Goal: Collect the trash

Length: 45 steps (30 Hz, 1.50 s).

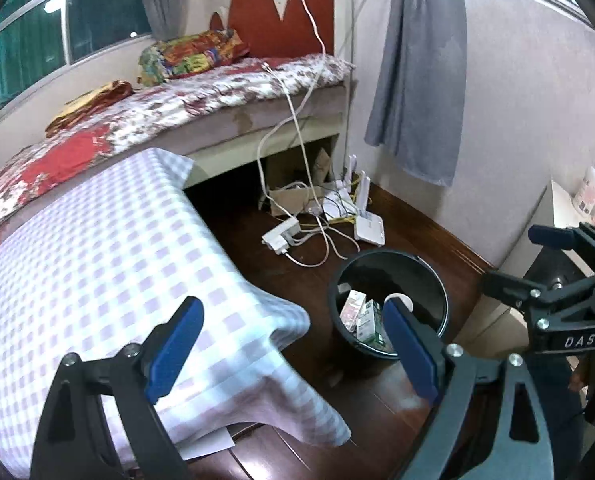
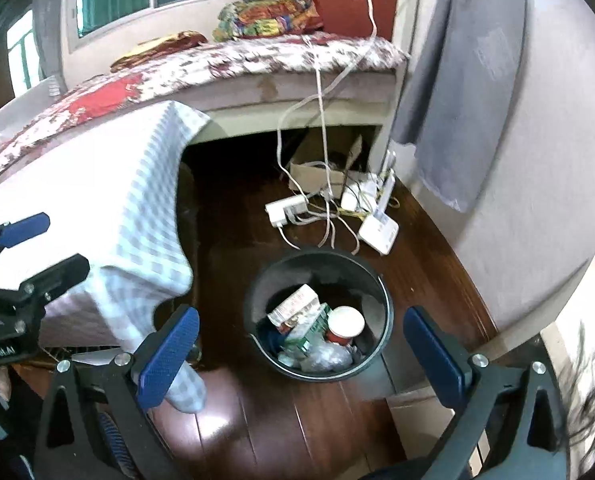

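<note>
A tabletop (image 1: 97, 248) under a lilac-checked cloth fills the left. Behind it stands a bed (image 1: 201, 96) with a floral cover, a bright patterned pillow (image 1: 189, 54) and a red headboard (image 1: 281, 12). A grey curtain (image 1: 421, 64) hangs at the right. On the dark wooden floor (image 1: 281, 272) lie a white power strip (image 1: 281, 234), tangled cables (image 1: 325, 236), a white box that may be a router (image 1: 369, 226), and a cardboard box (image 1: 293, 196) under the bed.

Both wrist views look steeply down from above. They share the round black plastic bin (image 1: 389, 304) (image 2: 321, 316), the dark wooden floor (image 1: 377, 412) (image 2: 277, 420) and the bed (image 1: 177, 96) (image 2: 217, 72).
</note>
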Each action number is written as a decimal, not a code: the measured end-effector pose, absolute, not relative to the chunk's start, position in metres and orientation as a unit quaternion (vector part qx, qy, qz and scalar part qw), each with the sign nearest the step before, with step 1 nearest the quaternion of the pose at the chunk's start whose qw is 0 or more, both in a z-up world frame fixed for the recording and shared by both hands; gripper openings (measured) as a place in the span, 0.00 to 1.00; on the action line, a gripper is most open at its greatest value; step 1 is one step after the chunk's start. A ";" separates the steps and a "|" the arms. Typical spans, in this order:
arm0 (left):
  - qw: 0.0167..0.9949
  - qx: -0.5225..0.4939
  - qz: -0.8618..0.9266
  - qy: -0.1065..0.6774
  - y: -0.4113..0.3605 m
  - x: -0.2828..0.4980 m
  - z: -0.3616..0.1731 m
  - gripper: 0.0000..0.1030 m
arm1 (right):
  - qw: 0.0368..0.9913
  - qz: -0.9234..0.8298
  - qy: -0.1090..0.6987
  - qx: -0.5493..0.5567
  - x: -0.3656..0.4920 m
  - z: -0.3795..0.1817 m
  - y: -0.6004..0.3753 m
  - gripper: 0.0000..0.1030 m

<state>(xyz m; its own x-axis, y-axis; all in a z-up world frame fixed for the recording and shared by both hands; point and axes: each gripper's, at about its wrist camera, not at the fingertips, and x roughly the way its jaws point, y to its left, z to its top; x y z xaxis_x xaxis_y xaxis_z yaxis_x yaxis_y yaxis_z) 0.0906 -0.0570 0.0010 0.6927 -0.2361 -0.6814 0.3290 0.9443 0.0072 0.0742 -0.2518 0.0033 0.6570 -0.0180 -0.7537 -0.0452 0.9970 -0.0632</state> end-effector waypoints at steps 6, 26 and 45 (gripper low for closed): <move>0.930 0.052 -0.130 0.340 -0.039 0.074 0.020 0.91 | 0.920 0.020 0.386 -0.056 0.061 0.031 -0.229 1.00; 0.947 0.017 -0.099 0.305 -0.021 0.035 0.041 0.94 | 0.944 0.000 0.328 -0.027 0.016 0.073 -0.224 1.00; 0.951 0.045 -0.108 0.287 -0.028 0.011 0.053 0.95 | 0.953 -0.004 0.300 -0.054 -0.002 0.079 -0.215 1.00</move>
<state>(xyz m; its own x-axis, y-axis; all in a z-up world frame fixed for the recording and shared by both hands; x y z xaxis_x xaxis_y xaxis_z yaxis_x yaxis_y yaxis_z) 0.0107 -0.0284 0.0534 0.8119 -0.1793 -0.5556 0.2312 0.9726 0.0239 -0.0016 -0.2147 0.0790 0.8204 -0.0399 -0.5704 -0.0247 0.9942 -0.1050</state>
